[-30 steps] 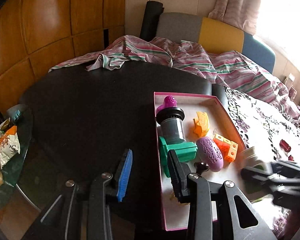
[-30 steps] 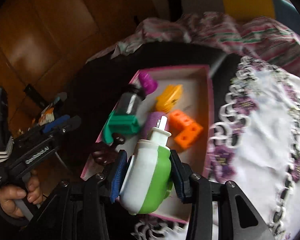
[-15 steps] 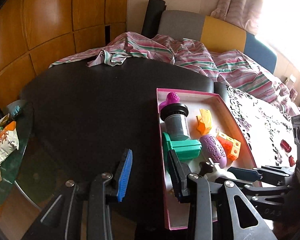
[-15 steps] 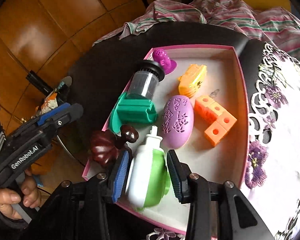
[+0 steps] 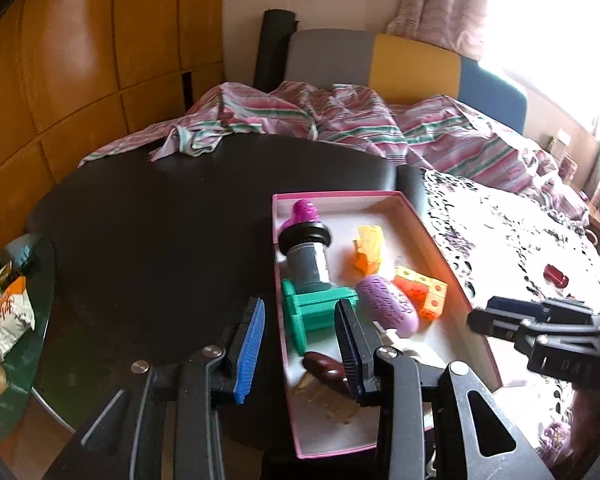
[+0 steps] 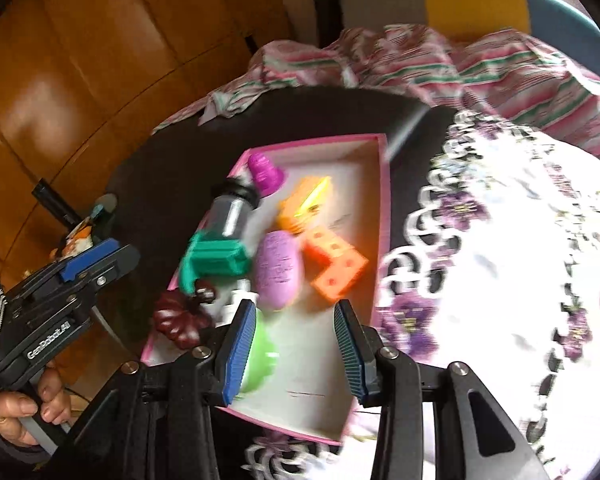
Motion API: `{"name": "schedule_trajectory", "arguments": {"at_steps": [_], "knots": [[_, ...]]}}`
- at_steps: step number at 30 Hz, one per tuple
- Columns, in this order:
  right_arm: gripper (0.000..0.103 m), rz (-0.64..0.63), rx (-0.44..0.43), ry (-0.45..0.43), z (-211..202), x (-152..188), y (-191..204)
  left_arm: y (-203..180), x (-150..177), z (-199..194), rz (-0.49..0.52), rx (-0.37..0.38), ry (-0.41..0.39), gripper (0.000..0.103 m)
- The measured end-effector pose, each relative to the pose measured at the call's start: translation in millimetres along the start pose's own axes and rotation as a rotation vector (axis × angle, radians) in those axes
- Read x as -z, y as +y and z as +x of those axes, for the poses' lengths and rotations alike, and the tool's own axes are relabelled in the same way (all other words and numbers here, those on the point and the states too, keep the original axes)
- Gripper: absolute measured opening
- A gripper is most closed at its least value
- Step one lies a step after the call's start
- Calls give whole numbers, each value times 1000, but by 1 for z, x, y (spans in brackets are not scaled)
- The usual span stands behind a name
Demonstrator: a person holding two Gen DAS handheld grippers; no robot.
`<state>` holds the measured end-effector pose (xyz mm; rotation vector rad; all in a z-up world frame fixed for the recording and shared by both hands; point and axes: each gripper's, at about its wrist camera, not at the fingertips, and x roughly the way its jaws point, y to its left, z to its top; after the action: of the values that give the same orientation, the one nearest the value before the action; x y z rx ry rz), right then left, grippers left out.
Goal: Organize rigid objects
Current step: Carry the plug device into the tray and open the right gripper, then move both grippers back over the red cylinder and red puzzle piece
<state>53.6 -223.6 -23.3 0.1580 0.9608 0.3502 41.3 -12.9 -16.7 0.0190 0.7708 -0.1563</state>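
Glossy varnished wood on wall panels (image 5: 80,80). Matt black table top (image 5: 172,240). Pink cardboard tray (image 5: 452,264), pale matt inside. Smooth plastic on green bracket (image 5: 316,312) and orange blocks (image 5: 420,292); embossed finish on purple egg (image 5: 388,308). Striped woven cloth (image 5: 340,120) crumpled. Ribbed blue pads (image 5: 252,344) on matt black plastic fingers.

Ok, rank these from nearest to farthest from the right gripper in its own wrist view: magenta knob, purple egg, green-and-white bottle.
From the right gripper:
1. Green-and-white bottle, lying in the box beside the left pad, not gripped.
2. Purple egg, mid-box, just ahead.
3. Magenta knob, at the box's far end.
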Motion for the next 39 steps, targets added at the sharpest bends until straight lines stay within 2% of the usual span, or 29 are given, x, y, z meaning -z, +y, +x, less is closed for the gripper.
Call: {"name": "schedule_trajectory", "arguments": {"at_steps": [15, 27, 32, 34, 39], "knots": [[41, 187, 187, -72, -54, 9, -101, -56, -7, 0, 124, 74, 4, 37], [41, 400, 363, -152, -103, 19, -196, -100, -11, 4, 217, 131, 10, 41], [41, 504, 449, -178, -113, 23, -236, -115, -12, 7, 241, 154, 17, 41], [44, 565, 477, -191, -117, 27, -254, -121, -13, 8, 243, 165, 24, 41], [44, 653, 507, -178, -117, 35, -290, -136, -13, 14, 266, 192, 39, 41]]}}
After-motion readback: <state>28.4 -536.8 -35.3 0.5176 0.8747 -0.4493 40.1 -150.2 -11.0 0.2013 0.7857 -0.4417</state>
